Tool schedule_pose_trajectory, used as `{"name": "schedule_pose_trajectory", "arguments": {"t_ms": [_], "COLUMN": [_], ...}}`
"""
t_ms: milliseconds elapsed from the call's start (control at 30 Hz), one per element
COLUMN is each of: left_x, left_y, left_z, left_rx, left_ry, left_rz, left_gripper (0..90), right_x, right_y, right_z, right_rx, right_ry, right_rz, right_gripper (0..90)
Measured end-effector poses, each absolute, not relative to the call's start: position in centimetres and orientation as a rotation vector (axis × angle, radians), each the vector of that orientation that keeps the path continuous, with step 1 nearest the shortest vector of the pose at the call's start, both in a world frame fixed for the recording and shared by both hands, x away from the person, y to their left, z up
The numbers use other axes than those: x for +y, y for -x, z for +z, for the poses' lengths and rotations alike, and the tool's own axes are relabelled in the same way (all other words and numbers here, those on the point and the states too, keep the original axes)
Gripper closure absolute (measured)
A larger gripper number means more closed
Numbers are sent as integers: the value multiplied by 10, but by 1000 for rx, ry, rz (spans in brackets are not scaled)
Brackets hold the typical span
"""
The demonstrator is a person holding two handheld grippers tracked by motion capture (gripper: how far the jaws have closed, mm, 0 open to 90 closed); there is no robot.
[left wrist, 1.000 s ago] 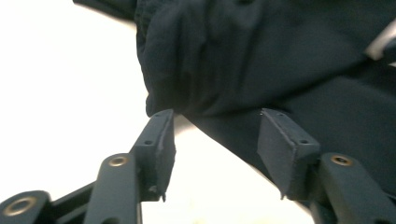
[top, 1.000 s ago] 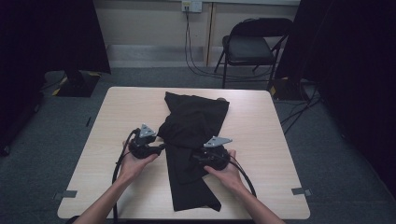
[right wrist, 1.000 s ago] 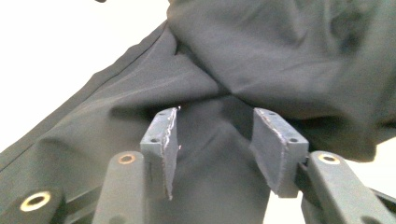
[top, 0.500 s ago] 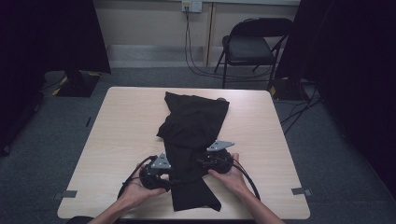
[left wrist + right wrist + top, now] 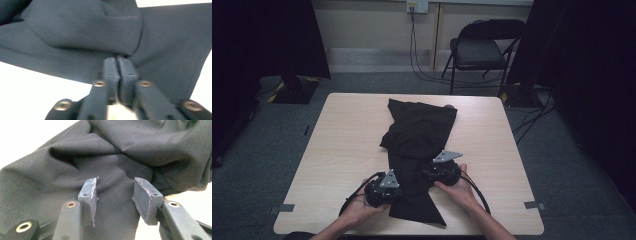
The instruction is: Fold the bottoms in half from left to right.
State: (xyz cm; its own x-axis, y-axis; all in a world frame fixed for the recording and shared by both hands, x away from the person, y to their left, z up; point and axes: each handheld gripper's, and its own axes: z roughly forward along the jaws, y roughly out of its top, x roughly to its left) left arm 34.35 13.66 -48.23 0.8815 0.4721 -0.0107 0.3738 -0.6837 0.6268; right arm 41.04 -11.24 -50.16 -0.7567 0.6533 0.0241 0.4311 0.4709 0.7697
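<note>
A: High view first, from the left: the left gripper (image 5: pixel 384 189) sits at the near left edge of the dark garment (image 5: pixel 419 145), which lies lengthwise down the middle of the table (image 5: pixel 337 150), its narrow end pointing at the person.

B: And its tongs?

A: Left gripper view has them pressed together (image 5: pixel 117 75); they have just been closing, and their tips meet where a fold of the cloth ends. Some fabric looks pinched at the tips, though I cannot tell how much.

B: Moving right?

A: The right gripper (image 5: pixel 447 172) rests on the garment's right side, a little farther up the table. In the right gripper view its tongs stand half apart (image 5: pixel 115 195), with cloth lying between the pads (image 5: pixel 88 192), which do not press on it.

B: So the step looks like taking hold of the lower part at both sides. How to do it well?

A: My judgement: check the left pinch has real cloth, not just the fold's edge, before any pull. Let the right tongs settle over one layer and close squarely. Then lift both hands together, so the cloth stays flat instead of bunching toward the middle.

B: Any brand, label or writing?

A: None that I can read on the garment or the grippers; the cloth is plain and dark, and the table bare wood-tone
</note>
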Motion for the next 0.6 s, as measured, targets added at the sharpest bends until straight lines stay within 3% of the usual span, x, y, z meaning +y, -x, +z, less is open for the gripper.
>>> {"name": "schedule_pose_trajectory", "arguments": {"t_ms": [267,400,467,533,600], "left_x": [175,203,208,214,218], "left_y": [-339,-330,-326,-326,-331], "left_z": [-453,-458,-464,-464,-460], "left_rx": [679,725,736,775,807], "left_ry": [-2255,-2307,-2365,-2343,-2299], "left_rz": [212,169,192,185,203], "left_gripper": [890,887,838,723,670], "right_x": [-112,-111,-110,-109,-111], "right_y": [-413,-412,-411,-409,-408], "right_z": [-501,-501,-500,-498,-496], "right_rx": [2456,2458,2459,2474,2498], "right_ry": [-921,-910,-910,-899,-907], "right_rz": [1161,1141,1122,1088,1081], "right_gripper": [545,544,540,529,499]}}
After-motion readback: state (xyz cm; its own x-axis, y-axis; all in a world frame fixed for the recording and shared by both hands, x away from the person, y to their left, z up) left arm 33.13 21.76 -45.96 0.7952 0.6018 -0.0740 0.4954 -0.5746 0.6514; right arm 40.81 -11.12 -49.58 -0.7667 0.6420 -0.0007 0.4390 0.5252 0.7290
